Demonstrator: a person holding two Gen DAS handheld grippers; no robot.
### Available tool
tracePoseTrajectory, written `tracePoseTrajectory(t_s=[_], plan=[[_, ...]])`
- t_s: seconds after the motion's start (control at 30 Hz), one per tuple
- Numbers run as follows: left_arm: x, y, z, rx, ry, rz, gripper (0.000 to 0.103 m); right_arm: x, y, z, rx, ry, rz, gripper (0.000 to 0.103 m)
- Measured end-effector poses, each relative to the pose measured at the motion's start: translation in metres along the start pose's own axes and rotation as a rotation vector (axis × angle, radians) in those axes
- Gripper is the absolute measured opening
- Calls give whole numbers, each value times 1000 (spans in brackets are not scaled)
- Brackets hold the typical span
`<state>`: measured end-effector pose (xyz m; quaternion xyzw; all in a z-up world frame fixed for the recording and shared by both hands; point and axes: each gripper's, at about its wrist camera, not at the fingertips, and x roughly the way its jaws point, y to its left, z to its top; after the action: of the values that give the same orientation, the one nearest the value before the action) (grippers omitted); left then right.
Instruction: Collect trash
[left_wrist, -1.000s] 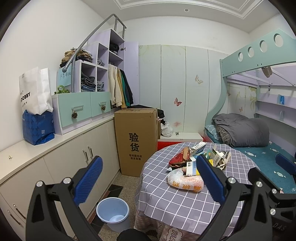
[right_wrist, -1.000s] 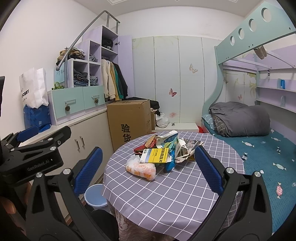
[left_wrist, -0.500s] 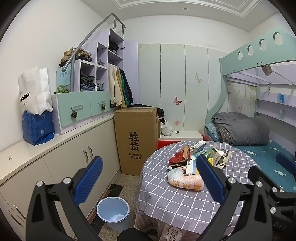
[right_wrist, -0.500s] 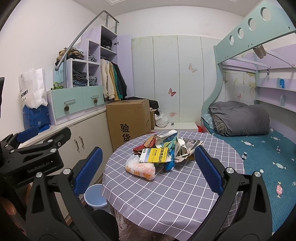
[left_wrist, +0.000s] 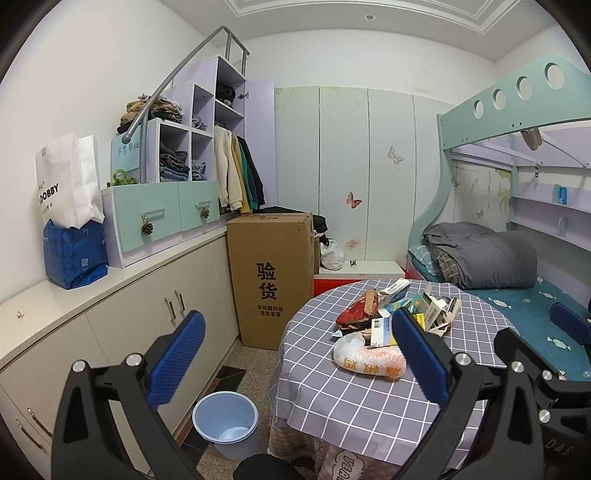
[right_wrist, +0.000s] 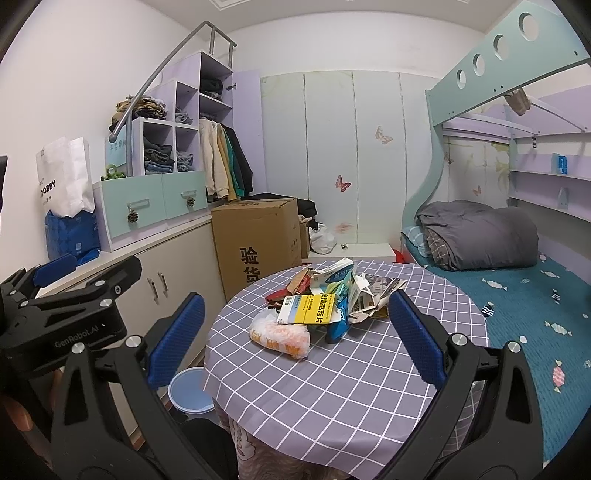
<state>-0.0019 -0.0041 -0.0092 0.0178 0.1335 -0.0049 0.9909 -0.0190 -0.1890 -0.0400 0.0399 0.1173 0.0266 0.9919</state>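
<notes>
Loosely heaped trash pile (right_wrist: 317, 306) – crumpled cartons, wrappers

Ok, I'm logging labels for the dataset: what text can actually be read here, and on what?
"验货": cardboard box; the smaller lines beneath are blurred.
"OBBY", first letter cut off: white paper bag.
"GenRobot.AI": left gripper body.
Yellow packet, orange-print plastic bag, shelf sign: print too blurred to read.

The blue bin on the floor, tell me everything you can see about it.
The bin is a round, pale blue bucket, seemingly plastic, standing upright and open on the floor between the cabinets and the round table. Its inside looks nearly empty, with a pale patch at the bottom. Nothing visibly touches it; both grippers are elsewhere.
</notes>
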Motion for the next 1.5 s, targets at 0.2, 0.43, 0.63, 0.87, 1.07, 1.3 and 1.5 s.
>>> tracePoseTrajectory(t_s=[0.2, 0.43, 0.63, 0.87, 1.07, 1.3, 1.5], plan=[[0, -2, -1, 6, 3, 1, 99, 1, 1, 0, -2, 4, -1, 97], [4, -3, -2, 9, 14, 0, 99, 5, 0, 0, -3, 10, 6, 97], [23, -8, -7, 18, 48, 3, 99, 26, -5, -6, 19, 61, 27, 97], [62, -16, -25, 32, 146, -21, 99, 61, -30, -23, 111, 141, 19, 97], [104, -27, -43, 39, 265, -64, 99, 90, -50, -41, 169, 231, 20, 97], [160, -50, -71, 42, 444, -165, 99, 119, -75, -60, 225, 303, -34, 97], [196, -70, -79, 56, 503, -181, 99, 139, -99, -68, 274, 327, -59, 97]])
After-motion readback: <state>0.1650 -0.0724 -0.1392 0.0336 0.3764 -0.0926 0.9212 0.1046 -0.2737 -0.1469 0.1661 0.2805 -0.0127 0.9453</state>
